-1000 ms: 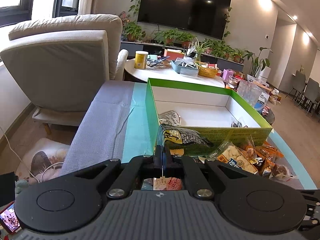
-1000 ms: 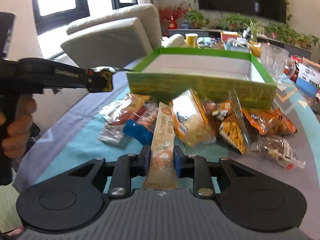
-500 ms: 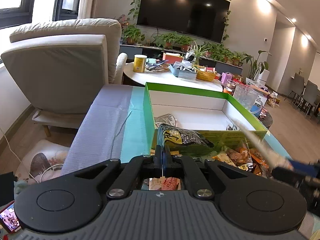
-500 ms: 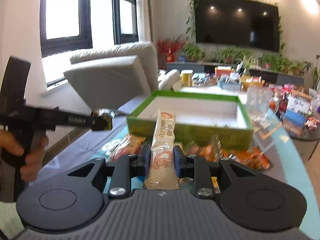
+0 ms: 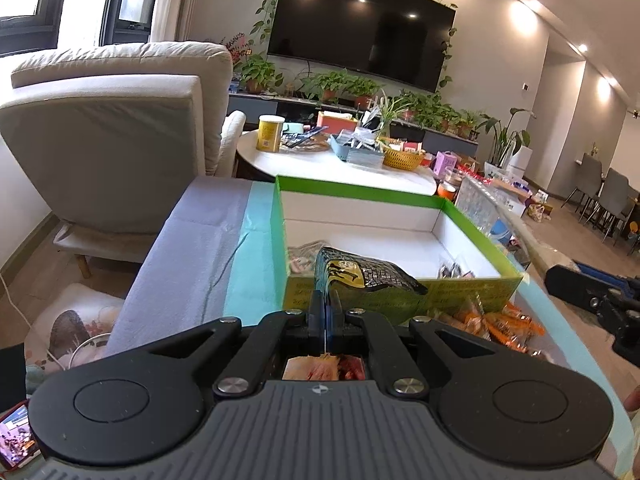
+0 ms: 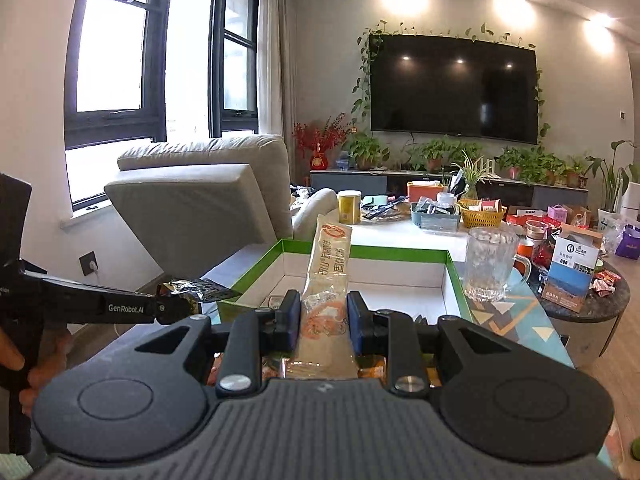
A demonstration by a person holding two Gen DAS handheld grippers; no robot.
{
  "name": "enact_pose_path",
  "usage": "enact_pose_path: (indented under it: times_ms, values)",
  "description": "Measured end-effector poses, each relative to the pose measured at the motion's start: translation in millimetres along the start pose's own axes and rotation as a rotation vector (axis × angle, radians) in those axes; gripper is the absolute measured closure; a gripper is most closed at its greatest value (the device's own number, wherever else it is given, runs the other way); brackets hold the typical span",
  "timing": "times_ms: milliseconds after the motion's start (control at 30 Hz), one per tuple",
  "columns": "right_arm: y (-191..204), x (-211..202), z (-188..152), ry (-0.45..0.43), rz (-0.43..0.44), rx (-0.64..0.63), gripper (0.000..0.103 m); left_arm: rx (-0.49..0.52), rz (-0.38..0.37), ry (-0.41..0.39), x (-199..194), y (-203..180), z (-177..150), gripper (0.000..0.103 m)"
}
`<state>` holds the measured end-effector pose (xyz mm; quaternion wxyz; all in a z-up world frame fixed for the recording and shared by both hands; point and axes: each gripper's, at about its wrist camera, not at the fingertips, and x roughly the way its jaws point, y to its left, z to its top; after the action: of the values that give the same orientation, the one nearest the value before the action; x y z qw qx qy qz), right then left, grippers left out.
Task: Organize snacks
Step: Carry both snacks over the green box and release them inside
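My left gripper [image 5: 325, 307] is shut on a black and yellow snack packet [image 5: 362, 274], held in the air at the near left corner of the green box [image 5: 360, 193]. It also shows at the left of the right wrist view [image 6: 192, 290]. My right gripper [image 6: 324, 316] is shut on a long clear and orange snack stick pack [image 6: 326, 276], raised above the near wall of the green box [image 6: 368, 253]. A few packets [image 5: 454, 270] lie inside the box. Orange snack packets [image 5: 500, 320] lie in front of it.
A glass mug [image 6: 490, 264] stands right of the box. A grey armchair [image 5: 108, 136] is to the left. A white round table [image 5: 340, 164] with a yellow tin and baskets lies behind. The right gripper's body [image 5: 592, 292] shows at the right edge.
My right gripper has lifted the long stick pack off the snack pile and raised it toward the green box. My left gripper has risen slightly with its packet.
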<state>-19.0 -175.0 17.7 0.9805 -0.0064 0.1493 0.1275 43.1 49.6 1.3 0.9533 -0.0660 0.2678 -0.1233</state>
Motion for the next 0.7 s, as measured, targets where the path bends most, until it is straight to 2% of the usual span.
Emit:
enact_pose_path:
  times_ms: [300,700]
  values:
    - [-6.5,10.9,8.0,-0.007,-0.008,0.011,0.073,-0.008,-0.022,-0.038,15.7,-17.0,15.4,0.102]
    - [-18.9,35.7,14.0,0.009,-0.028,0.026,0.073,0.003,-0.002,-0.067,39.2,-26.6,38.7,0.102]
